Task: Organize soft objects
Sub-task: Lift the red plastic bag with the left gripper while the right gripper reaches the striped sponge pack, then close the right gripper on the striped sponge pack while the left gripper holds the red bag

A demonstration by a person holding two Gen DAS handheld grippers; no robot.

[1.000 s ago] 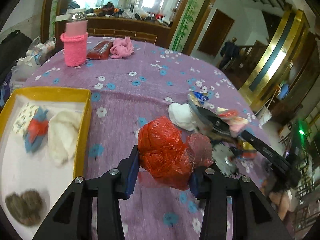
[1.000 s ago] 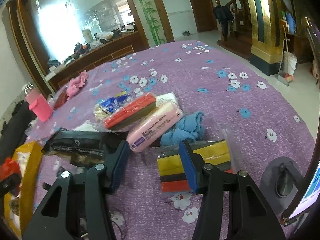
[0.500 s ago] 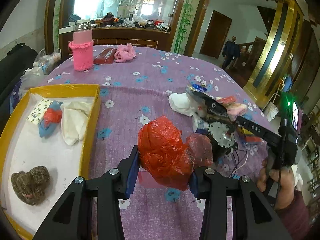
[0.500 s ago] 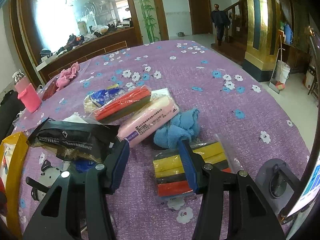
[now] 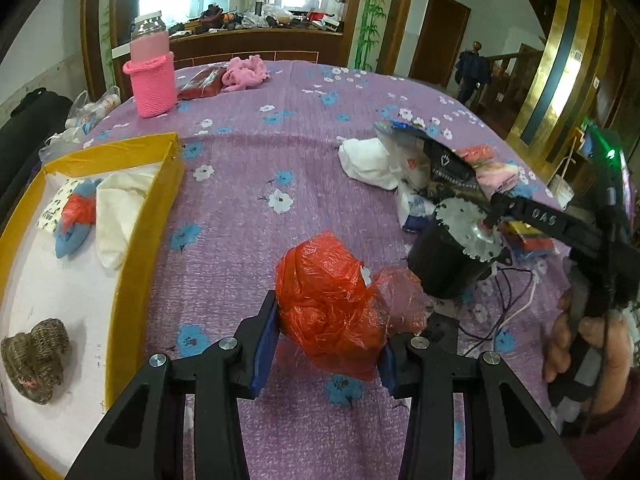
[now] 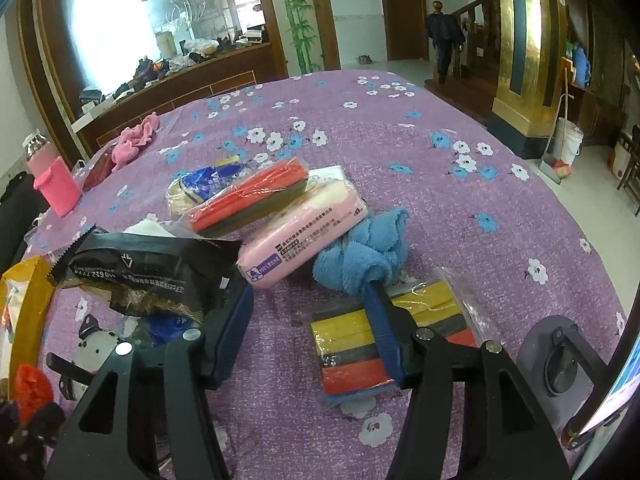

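The yellow-walled tray [image 5: 154,216] at the left already keeps soft pieces. Beside its edge, the left gripper [image 5: 326,344] clamps a crumpled red plastic bag [image 5: 332,292] above the purple flowered table [image 5: 240,240], probably bound for the tray's bare floor. The right gripper [image 6: 310,320] is opening over the table, empty, near the blue towel [image 6: 368,252].

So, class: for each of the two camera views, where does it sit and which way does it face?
Left wrist: on the left gripper, angled down at the table; its jaws grip a red plastic bag, beside the yellow tray.
Right wrist: on the right gripper, angled down; jaws opening, nothing between them.
Shared: pink bottle, pink cloth.
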